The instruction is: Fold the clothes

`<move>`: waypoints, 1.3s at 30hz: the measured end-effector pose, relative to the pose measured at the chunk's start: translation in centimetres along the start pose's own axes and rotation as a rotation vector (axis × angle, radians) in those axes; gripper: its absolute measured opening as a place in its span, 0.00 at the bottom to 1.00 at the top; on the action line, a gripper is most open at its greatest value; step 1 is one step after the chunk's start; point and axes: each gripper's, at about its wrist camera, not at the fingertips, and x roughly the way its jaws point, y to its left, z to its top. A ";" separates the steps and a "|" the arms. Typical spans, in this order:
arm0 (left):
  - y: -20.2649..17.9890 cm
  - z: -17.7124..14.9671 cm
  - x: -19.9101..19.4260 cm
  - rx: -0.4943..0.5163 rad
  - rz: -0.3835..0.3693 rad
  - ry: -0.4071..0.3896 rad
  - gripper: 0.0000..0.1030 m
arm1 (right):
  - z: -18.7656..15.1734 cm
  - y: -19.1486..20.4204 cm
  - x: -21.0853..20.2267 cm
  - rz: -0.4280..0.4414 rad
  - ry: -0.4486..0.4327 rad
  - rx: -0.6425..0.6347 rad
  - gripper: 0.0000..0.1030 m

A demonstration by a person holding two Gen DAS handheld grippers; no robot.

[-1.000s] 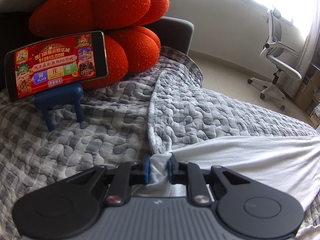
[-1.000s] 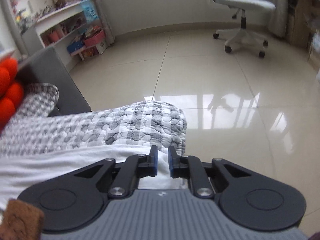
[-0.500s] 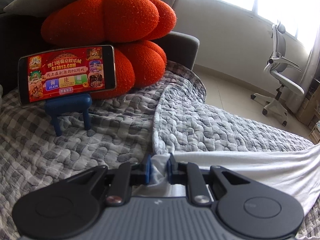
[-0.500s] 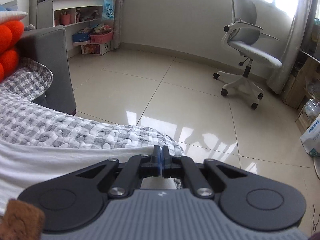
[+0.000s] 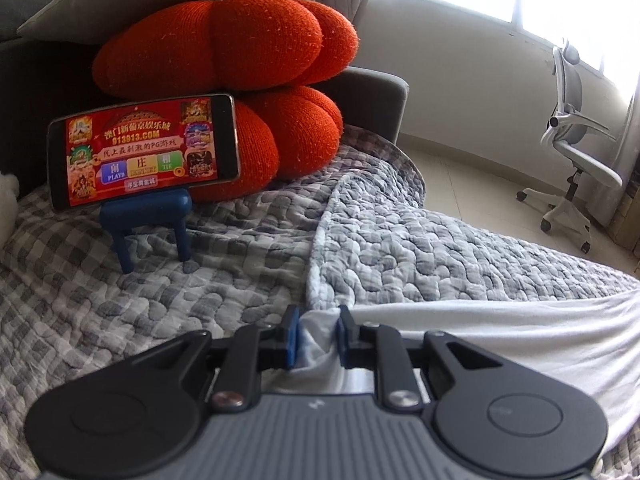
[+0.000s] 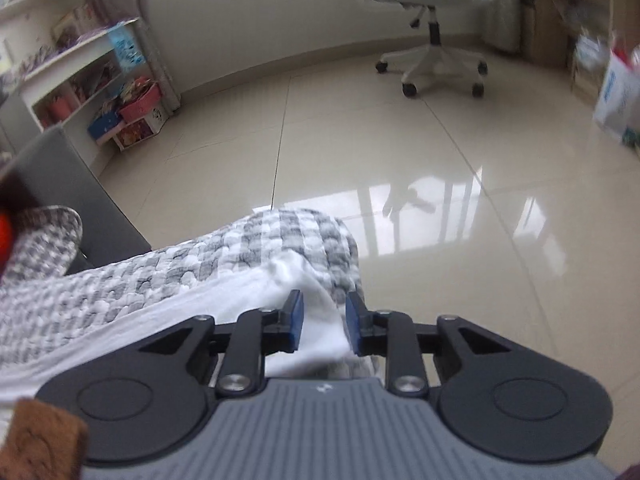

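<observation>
A white garment (image 5: 500,332) lies stretched across the grey checked quilt (image 5: 420,248) on the sofa. My left gripper (image 5: 318,336) has its blue-padded jaws slightly apart with a bunched corner of the white garment between them. In the right wrist view the white garment (image 6: 224,300) runs to the quilt's end, and my right gripper (image 6: 322,320) has its jaws apart with a fold of the cloth lying loose between them. Whether the left pads press the cloth is not plain.
A phone (image 5: 144,150) on a blue stand (image 5: 148,220) leans against orange pumpkin cushions (image 5: 240,68). A white office chair (image 5: 576,160) stands on the tiled floor (image 6: 440,168). Shelves with toys (image 6: 100,92) line the wall. The quilt's end (image 6: 312,236) hangs over the sofa edge.
My right gripper was shut half a second ago and now has its jaws apart around the cloth. Both views have shifted; the left gripper keeps the cloth corner between its jaws.
</observation>
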 end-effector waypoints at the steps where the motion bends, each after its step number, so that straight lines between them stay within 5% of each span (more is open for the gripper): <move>1: 0.0 -0.1 0.1 -0.001 0.002 0.003 0.18 | -0.6 -0.7 -0.3 0.024 0.024 0.062 0.27; 7: -0.3 -0.2 0.3 0.007 0.018 0.010 0.19 | -2.0 -2.1 0.4 0.140 0.052 0.295 0.27; 8: -0.2 -0.1 0.3 -0.001 0.018 0.012 0.19 | -2.0 -1.8 0.7 0.134 0.051 0.295 0.26; 10: -0.1 -0.1 0.3 -0.009 0.014 0.014 0.19 | -1.5 -0.6 0.1 0.075 0.024 0.227 0.04; 15: 0.3 0.1 0.1 0.007 -0.006 0.009 0.19 | -0.7 -0.3 -4.6 -0.003 -0.108 0.148 0.03; 21: 0.6 -0.2 1.3 -0.013 -0.007 0.039 0.19 | -1.7 -1.3 -2.0 -0.073 -0.037 0.093 0.03; 30: 2.5 0.9 0.2 -0.032 -0.028 0.053 0.37 | 0.1 1.8 -0.7 0.010 -0.039 -0.105 0.15; 33: 3.1 0.9 -0.2 -0.040 -0.031 0.046 0.38 | 0.7 2.8 -0.2 0.038 -0.040 -0.171 0.46; 34: 3.2 0.9 -0.3 -0.037 -0.030 0.043 0.38 | 0.9 3.2 -0.1 0.047 -0.039 -0.193 0.48; 37: 3.5 0.7 0.2 -0.028 -0.033 0.067 0.40 | 1.2 5.0 1.9 0.083 0.026 -0.204 0.46; 39: 3.6 0.4 0.8 -0.022 -0.029 0.093 0.40 | 1.2 5.7 3.3 0.065 0.069 -0.158 0.34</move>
